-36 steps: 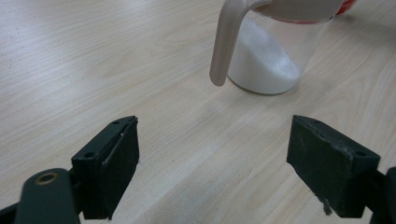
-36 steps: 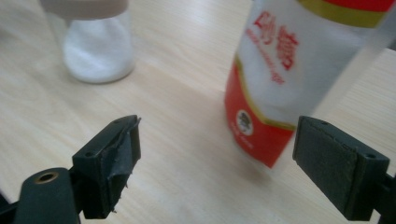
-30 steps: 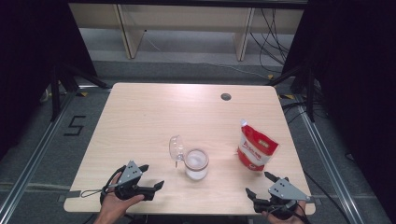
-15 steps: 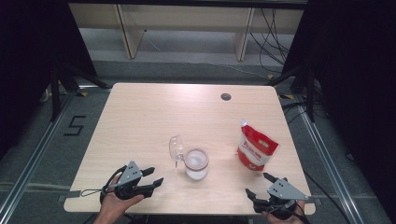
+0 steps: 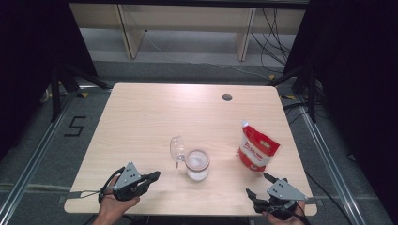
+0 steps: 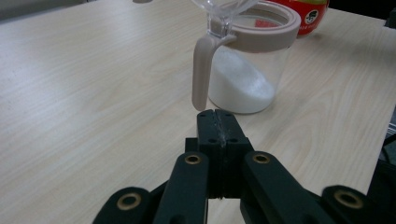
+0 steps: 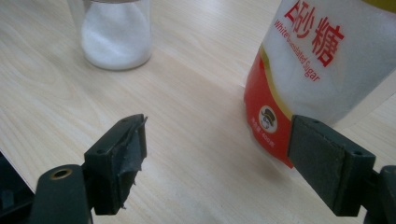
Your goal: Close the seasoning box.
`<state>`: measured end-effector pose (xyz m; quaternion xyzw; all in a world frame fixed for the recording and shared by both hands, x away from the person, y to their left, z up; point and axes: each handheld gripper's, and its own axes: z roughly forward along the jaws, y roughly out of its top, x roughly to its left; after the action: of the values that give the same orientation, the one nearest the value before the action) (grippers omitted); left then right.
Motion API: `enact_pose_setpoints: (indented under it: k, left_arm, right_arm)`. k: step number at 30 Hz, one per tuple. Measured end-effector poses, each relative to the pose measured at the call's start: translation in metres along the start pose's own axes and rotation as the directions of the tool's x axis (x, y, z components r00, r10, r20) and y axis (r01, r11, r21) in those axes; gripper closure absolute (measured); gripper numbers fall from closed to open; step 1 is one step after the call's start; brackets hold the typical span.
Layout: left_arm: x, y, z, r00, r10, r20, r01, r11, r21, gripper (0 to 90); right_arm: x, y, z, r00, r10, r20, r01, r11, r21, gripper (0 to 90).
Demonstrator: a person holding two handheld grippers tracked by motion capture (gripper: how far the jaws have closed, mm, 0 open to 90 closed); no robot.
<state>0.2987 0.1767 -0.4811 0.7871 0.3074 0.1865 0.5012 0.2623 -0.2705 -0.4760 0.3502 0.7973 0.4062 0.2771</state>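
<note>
Wooden table point(image 5: 141, 117), sugar jar point(image 5: 197, 165) top cropped, left gripper point(image 5: 152, 176) jaws just closed empty, right gripper point(image 5: 259, 185) jaws apart.

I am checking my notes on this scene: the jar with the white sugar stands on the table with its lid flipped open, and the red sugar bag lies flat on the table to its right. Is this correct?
Not entirely. The sugar bag stands upright on the table, as the high view shows. The rest holds: the jar contains white sugar, its lid is flipped open, and the bag is to its right.

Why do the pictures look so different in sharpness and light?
High view: a bright table ringed by dark surroundings, and a soft picture. Left gripper view: the jar is sharp and the near tool blurs. Right gripper view: the sugar bag is close and slightly hazy.
</note>
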Motion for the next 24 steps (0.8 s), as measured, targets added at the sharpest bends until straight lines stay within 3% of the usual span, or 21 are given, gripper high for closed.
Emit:
enact_pose_setpoints:
  k: [6,11,12,16,24]
  left_arm:
    - [0.001,0.009,0.002,0.9998,-0.018,0.003,0.018,0.9997,-0.013,89.5]
    - [0.001,0.021,0.009,0.9998,-0.011,0.018,0.011,0.9998,-0.018,89.5]
    - [0.002,0.023,0.010,0.9996,0.009,0.027,-0.008,0.9998,-0.020,89.6]
    - [0.004,0.028,0.015,0.9997,-0.013,0.020,0.014,0.9996,-0.024,89.5]
    - [0.010,0.040,0.024,0.9999,-0.007,0.008,0.007,0.9994,-0.035,89.5]
  right_arm:
    - [-0.001,0.001,0.000,0.9999,-0.013,0.011,0.013,1.000,0.001,21.4]
    - [-0.001,0.000,-0.001,0.9999,0.009,0.010,-0.009,1.000,0.007,21.8]
    - [-0.001,0.000,-0.001,0.9999,0.010,0.009,-0.010,1.000,0.008,21.8]
    - [-0.002,-0.001,-0.002,0.9999,-0.010,0.011,0.010,1.000,-0.002,21.9]
    - [-0.002,-0.001,-0.001,0.9999,-0.012,0.011,0.012,1.000,-0.001,22.0]
